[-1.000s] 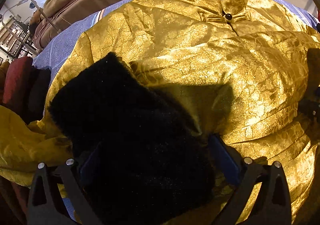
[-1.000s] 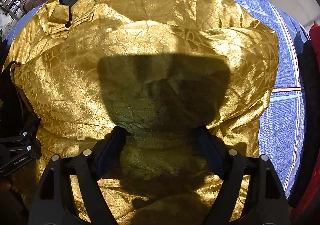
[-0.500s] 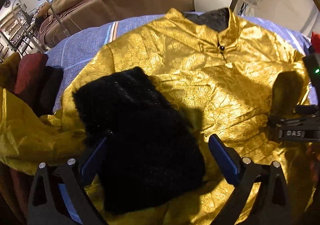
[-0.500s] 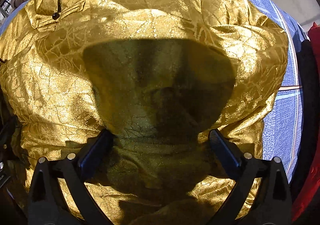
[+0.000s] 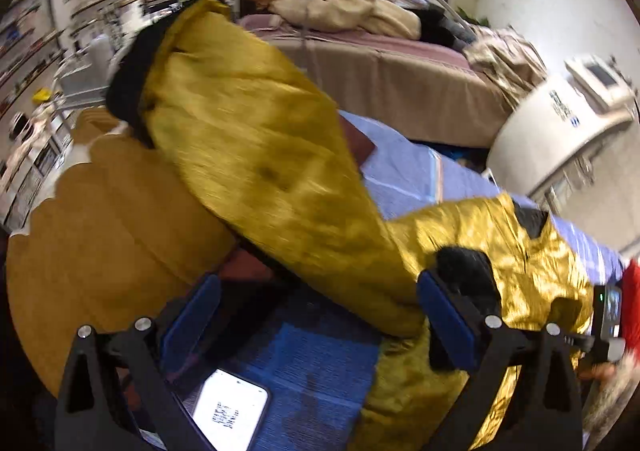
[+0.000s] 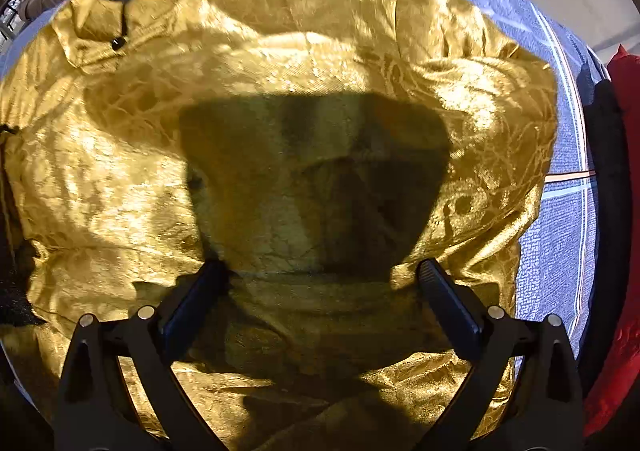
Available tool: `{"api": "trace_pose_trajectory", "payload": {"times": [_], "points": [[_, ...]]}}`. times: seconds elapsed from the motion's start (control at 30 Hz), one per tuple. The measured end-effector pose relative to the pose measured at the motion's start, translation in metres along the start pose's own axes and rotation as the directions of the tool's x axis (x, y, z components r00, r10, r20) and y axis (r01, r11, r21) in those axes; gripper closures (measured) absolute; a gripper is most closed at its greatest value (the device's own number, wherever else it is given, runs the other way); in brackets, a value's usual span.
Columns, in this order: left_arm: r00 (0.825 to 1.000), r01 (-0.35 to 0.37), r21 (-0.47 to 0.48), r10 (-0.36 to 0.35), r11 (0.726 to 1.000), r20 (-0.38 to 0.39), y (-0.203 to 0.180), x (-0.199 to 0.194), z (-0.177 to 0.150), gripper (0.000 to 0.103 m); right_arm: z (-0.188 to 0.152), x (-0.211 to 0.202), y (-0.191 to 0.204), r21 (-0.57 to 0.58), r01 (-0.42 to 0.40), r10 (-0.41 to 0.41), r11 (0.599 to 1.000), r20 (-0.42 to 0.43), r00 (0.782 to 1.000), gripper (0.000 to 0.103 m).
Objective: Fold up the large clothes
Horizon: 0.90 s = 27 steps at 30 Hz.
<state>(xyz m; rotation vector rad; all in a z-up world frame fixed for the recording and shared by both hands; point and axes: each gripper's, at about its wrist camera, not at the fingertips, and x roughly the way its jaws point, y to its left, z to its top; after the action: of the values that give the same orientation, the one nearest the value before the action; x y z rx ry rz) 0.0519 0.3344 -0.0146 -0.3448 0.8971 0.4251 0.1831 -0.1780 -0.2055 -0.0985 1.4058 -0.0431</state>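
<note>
Left wrist view shows our left tongs (image 5: 316,315) spread wide, holding nothing, beside a raised sleeve (image 5: 256,155) of the gold jacket (image 6: 280,123). Our right tongs (image 6: 320,291) hover open over its body on the blue-covered bed (image 6: 560,235); we judge folding barely begun.

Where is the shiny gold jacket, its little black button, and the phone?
gold jacket (image 6: 248,139): right wrist view, on its crinkled front.
black button (image 6: 116,42): right wrist view, on the round knob below the collar.
phone (image 5: 230,413): left wrist view, on its lit white screen.
</note>
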Motion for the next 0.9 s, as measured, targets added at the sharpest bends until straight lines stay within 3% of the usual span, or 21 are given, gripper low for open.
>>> {"api": "trace_pose_trajectory", "payload": {"times": [0.17, 0.27, 0.33, 0.4, 0.53, 0.6, 0.7, 0.8, 0.9], "points": [[0.999, 0.028, -0.260, -0.018, 0.965, 0.044, 0.105, -0.008, 0.063, 0.010, -0.007, -0.046, 0.021, -0.095, -0.071, 0.082, 0.993, 0.124, 0.989, 0.005], [0.989, 0.137, -0.374, -0.108, 0.917, 0.098, 0.136, -0.004, 0.093, 0.013, -0.017, -0.072, 0.033, -0.158, -0.080, 0.106, 0.984, 0.161, 0.981, 0.005], [0.978, 0.207, -0.446, -0.172, 0.871, 0.118, 0.149, 0.011, 0.107, 0.016, -0.024, -0.084, 0.040, -0.180, -0.089, 0.121, 0.980, 0.175, 0.977, 0.005], [0.970, 0.242, -0.475, -0.219, 0.846, 0.105, 0.148, 0.035, 0.114, 0.030, -0.031, -0.094, 0.044, -0.186, -0.105, 0.139, 0.977, 0.179, 0.974, 0.005], [0.979, 0.204, -0.504, -0.189, 0.840, 0.082, 0.147, 0.059, 0.114, 0.042, -0.044, -0.105, 0.047, -0.192, -0.121, 0.156, 0.974, 0.180, 0.971, 0.005], [0.979, 0.202, -0.488, -0.181, 0.849, 0.091, 0.141, 0.058, 0.113, 0.060, -0.054, -0.106, 0.049, -0.191, -0.122, 0.156, 0.974, 0.177, 0.972, 0.005], [0.978, 0.208, -0.470, -0.178, 0.858, 0.108, 0.140, 0.048, 0.111, 0.079, -0.060, -0.108, 0.047, -0.181, -0.120, 0.152, 0.976, 0.175, 0.973, 0.005], [0.974, 0.224, -0.440, -0.185, 0.870, 0.131, 0.138, 0.032, 0.113, 0.087, -0.066, -0.109, 0.044, -0.168, -0.108, 0.137, 0.980, 0.174, 0.975, 0.005], [0.969, 0.237, -0.413, -0.186, 0.880, 0.160, 0.135, 0.009, 0.110, 0.089, -0.068, -0.109, 0.040, -0.144, -0.106, 0.130, 0.984, 0.168, 0.977, 0.005]]}}
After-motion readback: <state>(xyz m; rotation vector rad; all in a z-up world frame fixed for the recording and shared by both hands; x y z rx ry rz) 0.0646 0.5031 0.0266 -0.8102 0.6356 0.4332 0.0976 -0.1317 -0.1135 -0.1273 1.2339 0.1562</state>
